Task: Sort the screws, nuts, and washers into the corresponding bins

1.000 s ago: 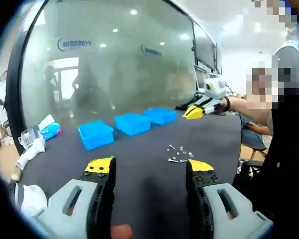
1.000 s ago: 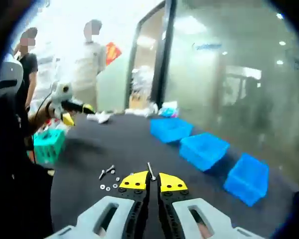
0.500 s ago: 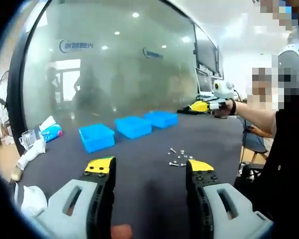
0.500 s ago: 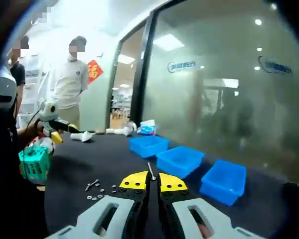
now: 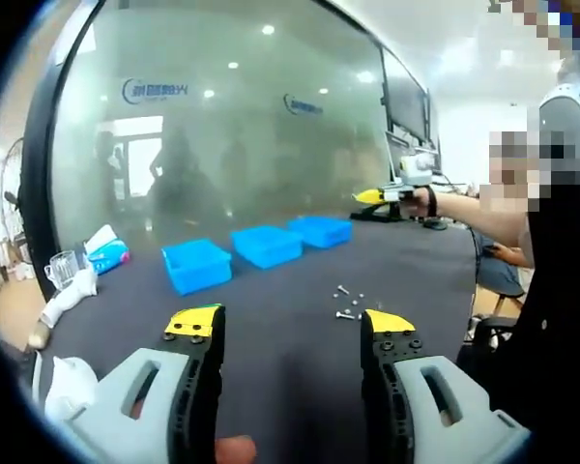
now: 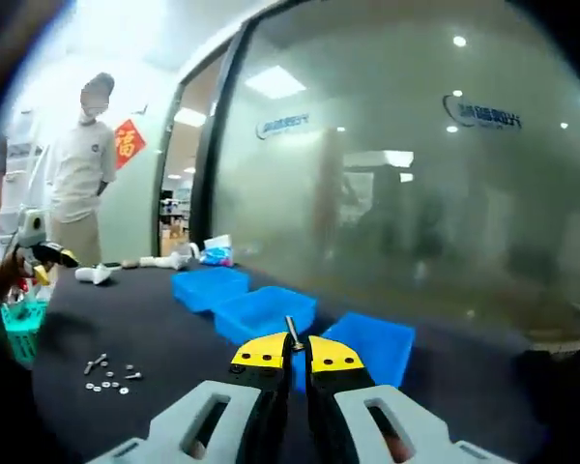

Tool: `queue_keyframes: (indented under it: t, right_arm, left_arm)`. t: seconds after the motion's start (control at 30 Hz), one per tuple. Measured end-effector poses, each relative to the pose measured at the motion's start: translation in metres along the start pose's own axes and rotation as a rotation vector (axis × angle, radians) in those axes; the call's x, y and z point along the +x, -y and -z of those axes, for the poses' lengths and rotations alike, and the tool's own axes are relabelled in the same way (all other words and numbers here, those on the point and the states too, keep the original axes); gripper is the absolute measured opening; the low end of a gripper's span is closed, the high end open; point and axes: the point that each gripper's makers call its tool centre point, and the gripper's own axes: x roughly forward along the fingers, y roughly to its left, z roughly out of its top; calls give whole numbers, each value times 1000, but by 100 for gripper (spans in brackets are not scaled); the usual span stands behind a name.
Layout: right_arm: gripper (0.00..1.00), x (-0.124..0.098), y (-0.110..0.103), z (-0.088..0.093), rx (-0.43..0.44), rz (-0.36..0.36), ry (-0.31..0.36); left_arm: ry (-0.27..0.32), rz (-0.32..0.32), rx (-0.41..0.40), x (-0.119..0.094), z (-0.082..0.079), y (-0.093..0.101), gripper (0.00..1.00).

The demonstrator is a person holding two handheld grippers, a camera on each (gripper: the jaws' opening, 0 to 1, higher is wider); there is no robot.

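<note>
**Screw held above the bins, loose hardware on the table**

While the right gripper (image 6: 292, 352) is raised over the dark table (image 6: 174, 338), its two yellow-tipped jaws are pressed together on a single screw (image 6: 292, 334), which stands upright between the tips. In the right gripper view, the screw lies in line with the three blue bins: the first bin (image 6: 209, 287), the middle bin (image 6: 265, 313) and the third bin (image 6: 365, 346) form a row across the table, each just beside the next. The third bin appears directly behind the jaw tips.

The remaining loose hardware (image 6: 108, 375), a small cluster of screws, nuts and washers, lies on the table well apart from the bins, toward the person's side. In the left gripper view, the same cluster (image 5: 351, 303) lies just beyond the tip of the right-hand jaw.

The left gripper (image 5: 290, 322) has its jaws spread wide with nothing between them, and it hangs above bare table surface. In the left gripper view, the right gripper (image 5: 372, 196) is visible at a distance, held out in the person's hand (image 5: 427, 199).

A frosted glass wall (image 6: 387, 193) stands behind the table. A green basket (image 6: 17, 327) sits at the table edge. A person in white (image 6: 80, 174) stands in the background. White cloths (image 5: 66, 290) lie at the far end of the table.
</note>
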Motion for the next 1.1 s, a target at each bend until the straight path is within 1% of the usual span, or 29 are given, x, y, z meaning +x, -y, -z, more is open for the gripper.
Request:
queue_keyframes:
  t: [0.1, 0.23, 0.3, 0.33, 0.43, 0.57, 0.73, 0.97, 1.0, 1.03, 1.07, 1.1]
  right_arm:
    - [3, 14, 14, 2, 4, 13, -15]
    - [3, 34, 25, 9, -10, 16, -70]
    - [3, 50, 35, 11, -9, 25, -91]
    - [3, 58, 39, 15, -6, 26, -117]
    - [3, 71, 48, 19, -16, 35, -153]
    - [3, 78, 55, 24, -11, 50, -190]
    - [3, 79, 62, 35, -18, 69, -230]
    - [4, 79, 68, 42, -5, 93, -249]
    - [6, 79, 69, 41, -8, 95, -245]
    - [11, 78, 72, 41, -16, 108, -244]
    - [20, 79, 76, 37, -30, 125, -227]
    - [29, 79, 76, 37, -20, 124, -223]
  left_arm:
    - [0, -3, -2, 0, 1, -1, 55]
    - [0, -7, -4, -1, 1, -2, 55]
    - [0, -9, -8, -1, 1, -3, 55]
    - [0, -10, -8, -1, 2, -3, 55]
    - [-3, -11, -10, -1, 3, -3, 55]
    - [-3, -16, -13, -2, 4, -4, 55]
    - [-4, -23, -14, -3, 5, -6, 55]
    - [-1, -29, -12, -3, 3, -6, 55]
    - [0, -29, -14, -4, 3, -6, 55]
    - [0, -30, -15, -4, 3, -6, 55]
    - [-1, -31, -14, -4, 4, -6, 55]
    - [-2, -30, -16, -4, 4, -6, 55]
